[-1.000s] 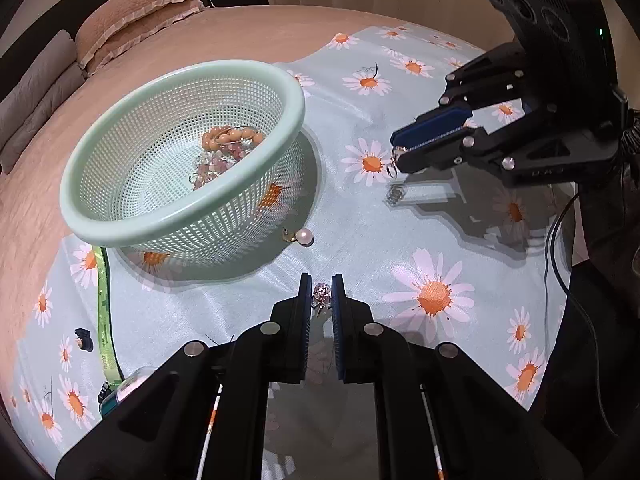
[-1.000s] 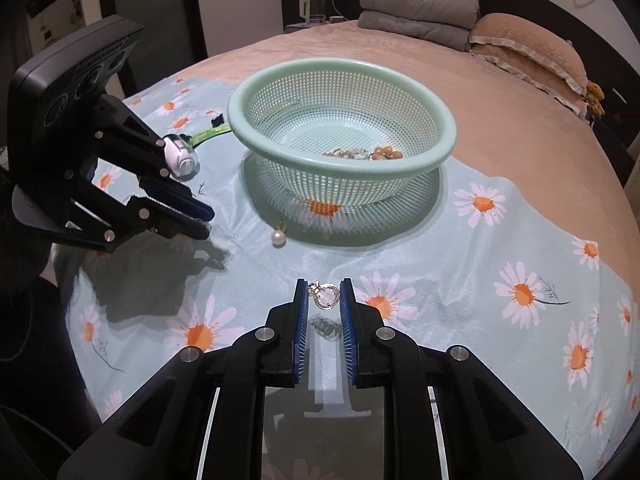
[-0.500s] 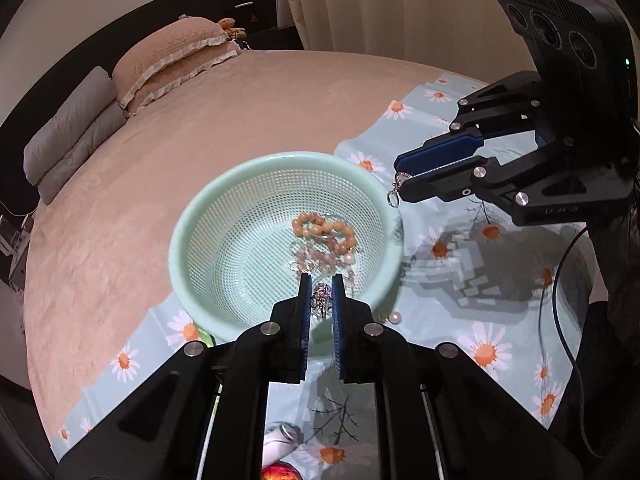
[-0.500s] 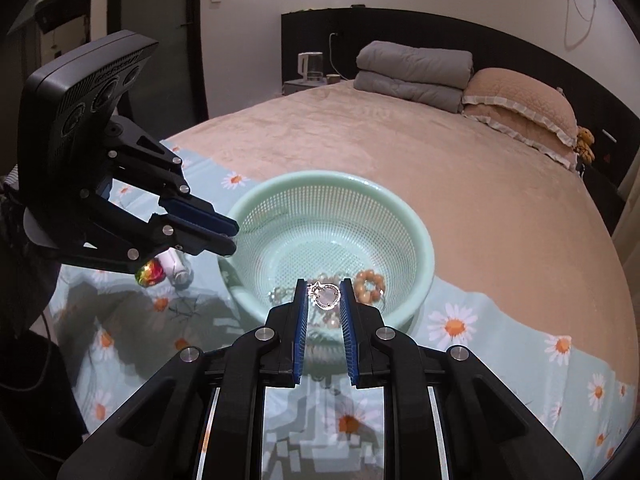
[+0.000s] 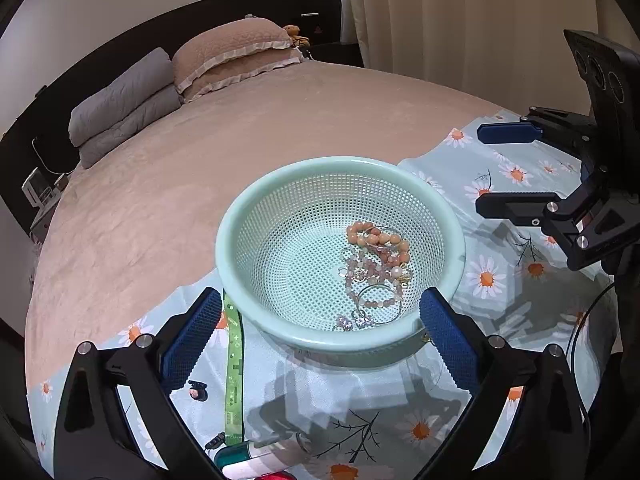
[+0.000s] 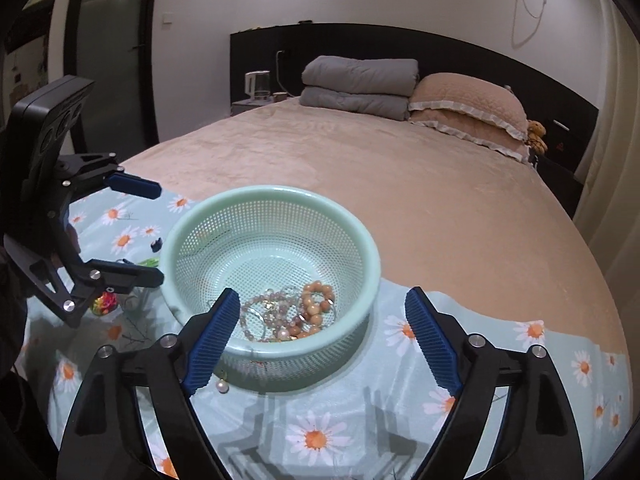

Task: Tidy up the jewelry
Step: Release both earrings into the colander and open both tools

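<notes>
A mint-green mesh basket stands on the daisy-print cloth and holds a pile of jewelry: peach bead bracelets, pink beads, rings. Two small silver pieces lie at its near wall. My left gripper hovers over the basket's near side, its jaws opening wide, nothing between the pads. My right gripper hangs above the opposite side, its jaws also opening and empty. A pearl earring lies on the cloth beside the basket.
A green ribbon, a small black item and a bottle lie on the cloth near my left gripper. A colourful ball sits beside the basket. The bed carries pillows and folded grey quilts at its far end.
Both grippers lifted from the cloth to above the basket, each shut on a small metal piece, then opened. The pieces are gone from between the pads.
</notes>
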`<move>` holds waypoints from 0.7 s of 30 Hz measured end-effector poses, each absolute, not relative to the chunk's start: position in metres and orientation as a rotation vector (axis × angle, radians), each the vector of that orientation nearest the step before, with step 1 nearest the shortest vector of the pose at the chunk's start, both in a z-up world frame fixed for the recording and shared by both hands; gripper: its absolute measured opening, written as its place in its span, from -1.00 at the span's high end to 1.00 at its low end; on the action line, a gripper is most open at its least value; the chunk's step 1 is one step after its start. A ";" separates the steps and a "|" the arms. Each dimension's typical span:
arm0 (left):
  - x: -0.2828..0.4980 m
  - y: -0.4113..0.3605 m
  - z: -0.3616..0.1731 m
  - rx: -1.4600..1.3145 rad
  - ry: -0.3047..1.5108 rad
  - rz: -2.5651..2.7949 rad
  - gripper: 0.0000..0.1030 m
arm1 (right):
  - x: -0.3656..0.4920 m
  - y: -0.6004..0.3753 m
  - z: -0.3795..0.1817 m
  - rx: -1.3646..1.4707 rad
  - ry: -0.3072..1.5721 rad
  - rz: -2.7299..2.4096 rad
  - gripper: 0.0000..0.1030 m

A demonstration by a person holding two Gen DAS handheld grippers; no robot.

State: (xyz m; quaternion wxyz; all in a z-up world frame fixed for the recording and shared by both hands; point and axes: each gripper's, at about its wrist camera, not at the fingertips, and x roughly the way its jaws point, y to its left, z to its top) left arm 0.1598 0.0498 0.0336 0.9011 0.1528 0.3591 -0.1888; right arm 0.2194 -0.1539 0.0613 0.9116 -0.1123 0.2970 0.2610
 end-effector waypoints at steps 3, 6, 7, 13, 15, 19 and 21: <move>0.154 0.053 0.033 0.267 0.764 -0.391 -0.89 | 0.218 -0.166 0.060 -0.212 0.621 0.500 -0.64; 0.146 0.050 0.028 0.250 0.776 -0.401 -0.89 | 0.217 -0.172 0.053 -0.204 0.640 0.459 -0.67; 0.142 0.048 0.026 0.253 0.779 -0.404 -0.89 | 0.216 -0.174 0.049 -0.203 0.649 0.456 -0.67; 0.123 0.027 0.006 0.280 0.802 -0.438 -0.89 | 0.209 -0.181 0.027 -0.206 0.705 0.459 -0.67; 0.119 0.020 -0.002 0.292 0.813 -0.447 -0.89 | 0.208 -0.184 0.022 -0.195 0.716 0.454 -0.67; 0.118 0.003 -0.019 0.307 0.860 -0.490 -0.89 | 0.209 -0.183 0.007 -0.195 0.755 0.442 -0.68; 0.120 -0.005 -0.031 0.313 0.885 -0.501 -0.89 | 0.211 -0.183 -0.004 -0.202 0.784 0.436 -0.68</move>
